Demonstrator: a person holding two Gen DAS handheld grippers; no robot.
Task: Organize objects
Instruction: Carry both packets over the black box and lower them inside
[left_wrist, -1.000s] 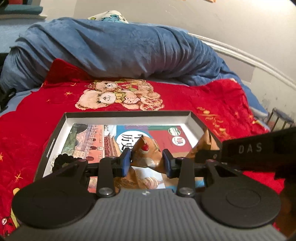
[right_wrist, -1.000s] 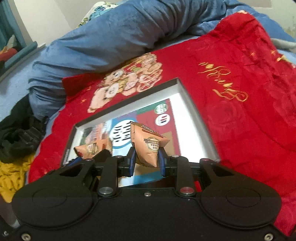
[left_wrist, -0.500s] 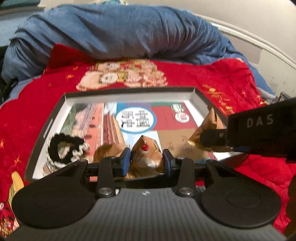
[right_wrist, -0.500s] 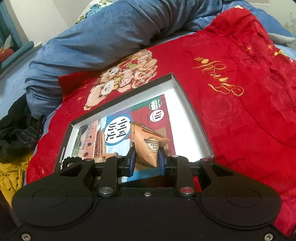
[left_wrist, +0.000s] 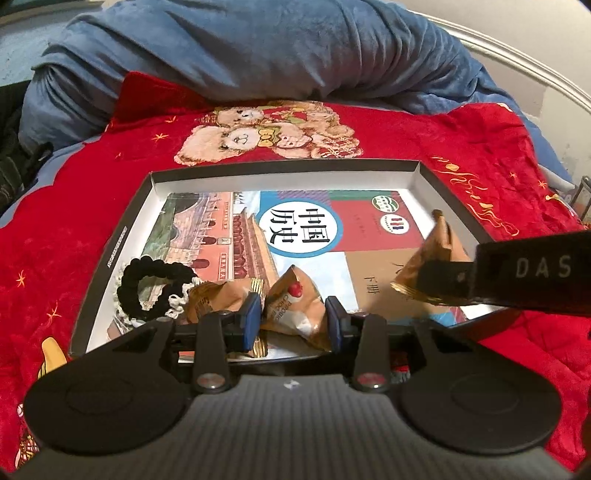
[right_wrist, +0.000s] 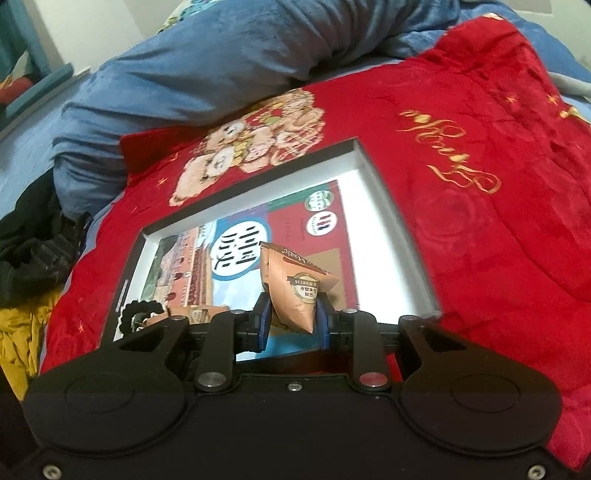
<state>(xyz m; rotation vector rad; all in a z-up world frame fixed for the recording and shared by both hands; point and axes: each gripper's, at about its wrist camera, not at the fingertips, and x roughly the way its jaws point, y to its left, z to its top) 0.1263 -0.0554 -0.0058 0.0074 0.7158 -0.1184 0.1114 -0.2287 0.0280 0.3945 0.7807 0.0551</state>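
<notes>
Two hand-held grippers hang over a shallow black-rimmed cardboard box lid (left_wrist: 448, 192) lying on a red plush blanket (left_wrist: 66, 221) on a bed, each carrying a snack. The left gripper (left_wrist: 291, 317) has its blue-padded jaws narrowed onto a crinkled tan foil snack packet with a red cherry mark (left_wrist: 295, 306), low over the near edge of the tray; whether the packet already rests on the glossy history textbook cover (left_wrist: 295, 229) lining the tray cannot be told. The right gripper (right_wrist: 291, 317) pinches a second tan foil snack packet bearing a round green seal (right_wrist: 295, 288), gripped at its lower end with its long axis standing up and away from the jaws, over the tray's right half. A third tan packet (left_wrist: 221, 299) lies flat just left of the left jaws, touching a black beaded bracelet with white frill (left_wrist: 147, 288) in the tray's near-left corner. Judging by the layout, the open cover lies straight ahead and to the right, so the right gripper looks better placed to set its packet there, the left to drop beside the lying one.
</notes>
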